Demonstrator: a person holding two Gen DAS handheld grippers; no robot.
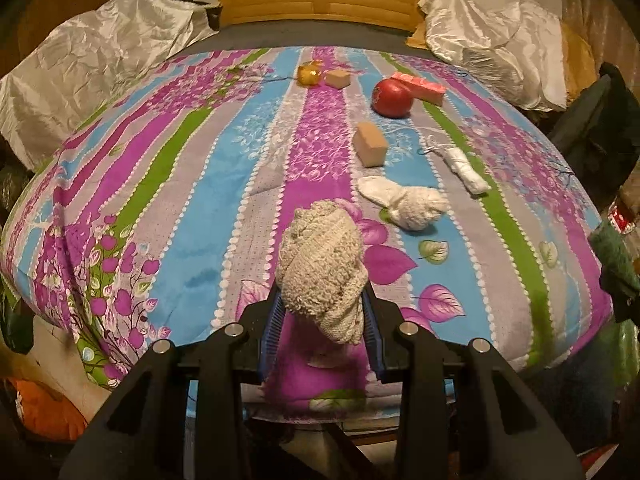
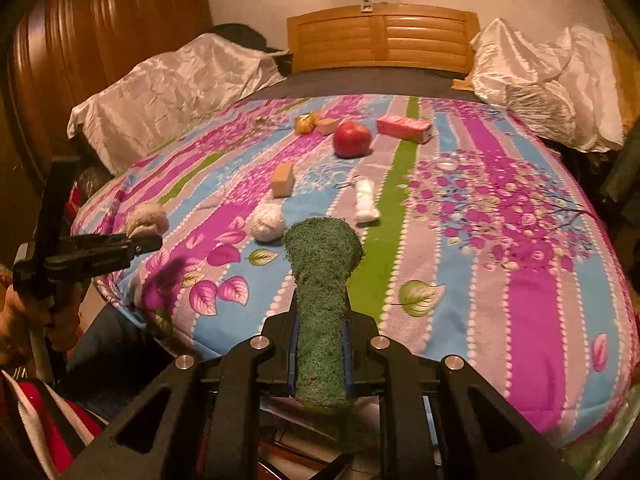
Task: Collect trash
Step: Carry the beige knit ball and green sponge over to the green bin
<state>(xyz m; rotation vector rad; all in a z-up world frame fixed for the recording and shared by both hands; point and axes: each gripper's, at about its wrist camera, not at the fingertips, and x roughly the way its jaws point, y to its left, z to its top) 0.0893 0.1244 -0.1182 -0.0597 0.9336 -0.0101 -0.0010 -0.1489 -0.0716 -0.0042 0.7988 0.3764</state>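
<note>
My left gripper [image 1: 322,308] is shut on a rolled beige sock [image 1: 324,268] and holds it above the near edge of the bed; it also shows in the right wrist view [image 2: 146,220]. My right gripper [image 2: 320,344] is shut on a rolled green sock [image 2: 322,276] above the bed's near edge. On the striped bedspread [image 2: 520,280] lie a white sock ball [image 2: 267,221], a rolled white cloth [image 2: 366,200], two tan blocks [image 2: 283,179] [image 2: 327,125], a red apple [image 2: 351,139], a pink box [image 2: 404,128] and a gold wrapper [image 2: 305,124].
A wooden headboard [image 2: 382,36] stands at the far end. White satin covers [image 2: 176,84] [image 2: 548,76] lie at both far corners. A wooden wardrobe [image 2: 80,40] is on the left. The left gripper's body [image 2: 80,256] hangs at the bed's left edge.
</note>
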